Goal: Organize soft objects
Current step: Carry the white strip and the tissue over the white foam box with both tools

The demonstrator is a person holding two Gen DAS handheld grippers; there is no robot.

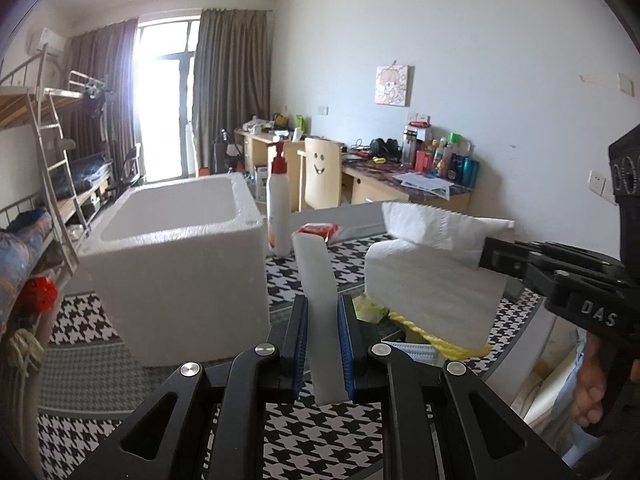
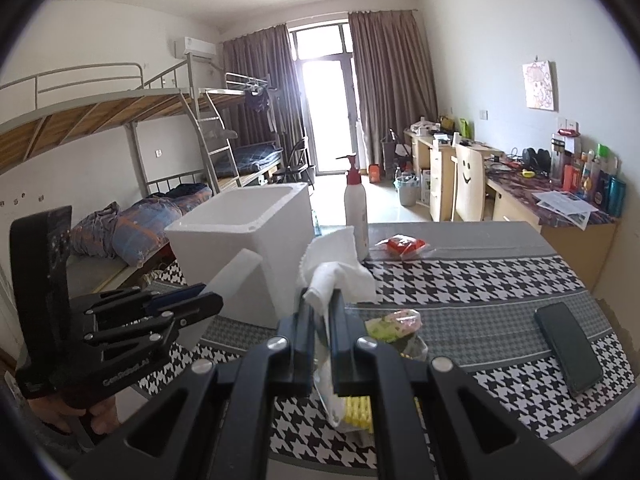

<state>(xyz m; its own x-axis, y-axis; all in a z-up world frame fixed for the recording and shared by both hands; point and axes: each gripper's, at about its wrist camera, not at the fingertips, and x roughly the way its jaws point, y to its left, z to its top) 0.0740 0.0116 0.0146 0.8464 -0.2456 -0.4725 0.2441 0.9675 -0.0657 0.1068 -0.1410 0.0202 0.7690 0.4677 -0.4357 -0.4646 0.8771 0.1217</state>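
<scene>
My left gripper (image 1: 322,312) is shut on a long white foam strip (image 1: 318,280) and holds it above the table, just right of the white foam box (image 1: 180,264). The strip (image 2: 234,276) and left gripper (image 2: 188,300) also show in the right wrist view, in front of the box (image 2: 240,248). My right gripper (image 2: 320,304) is shut on a white tissue (image 2: 340,276) and holds it up over the table. The tissue (image 1: 432,272) hangs from the right gripper (image 1: 486,252) in the left wrist view.
A houndstooth cloth (image 2: 460,280) covers the table. On it stand a white pump bottle (image 2: 356,212), a red packet (image 2: 404,246), a dark phone (image 2: 570,346), a green-pink pack (image 2: 394,322) and yellow rope (image 1: 436,338). Bunk beds are left, desks right.
</scene>
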